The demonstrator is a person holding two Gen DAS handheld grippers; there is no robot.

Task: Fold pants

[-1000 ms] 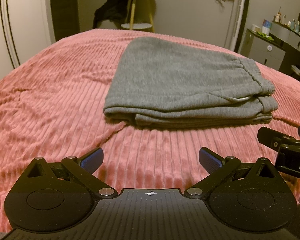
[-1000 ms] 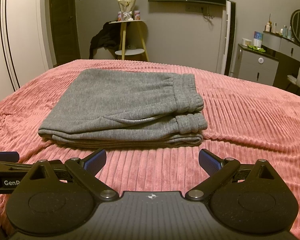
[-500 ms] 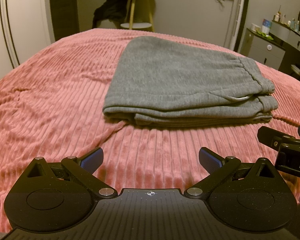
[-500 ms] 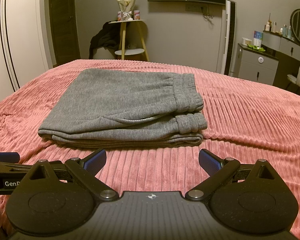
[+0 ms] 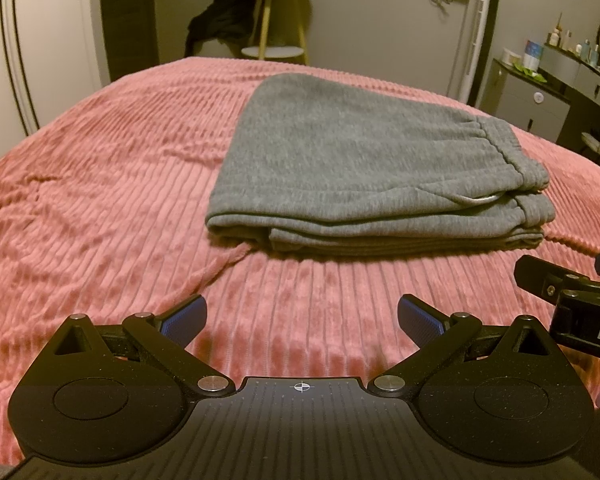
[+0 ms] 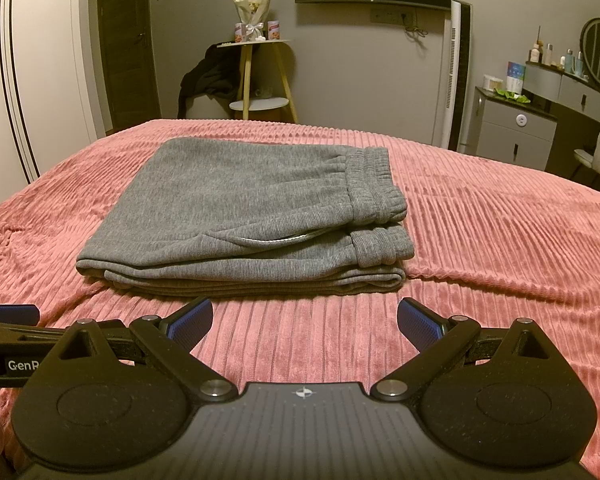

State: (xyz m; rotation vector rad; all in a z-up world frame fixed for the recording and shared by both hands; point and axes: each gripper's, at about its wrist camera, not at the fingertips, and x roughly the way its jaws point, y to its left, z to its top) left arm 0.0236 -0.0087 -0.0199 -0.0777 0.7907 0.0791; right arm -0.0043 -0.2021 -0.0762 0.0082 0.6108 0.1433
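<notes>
**Gray sweatpants sit folded, both tools wait empty**

The gray sweatpants (image 6: 244, 216) lie in a neat stack on the pink ribbed blanket (image 6: 500, 240) that covers the bed. The stretchy waistband (image 6: 374, 184) is on the right side, doubled over on itself, and the smooth folded edge is on the left. Several layers show along the near side of the stack.

Nothing has really changed in the last second. The stack looks the same, and both tools sit in the same spots, just in front of it and not touching it.

The left tool (image 5: 300, 320) has its blue pads (image 5: 182, 318) spread wide and holds nothing. The right tool (image 6: 304, 320) is spread wide too, and also holds nothing. Each tool peeks into the edge of the other's view, so they are side by side.

Because all is quiet and the sweatpants are already small and tidy, the folding looks done. I think there is no fold left to make. At most, a little pat to flatten the top could help
</notes>
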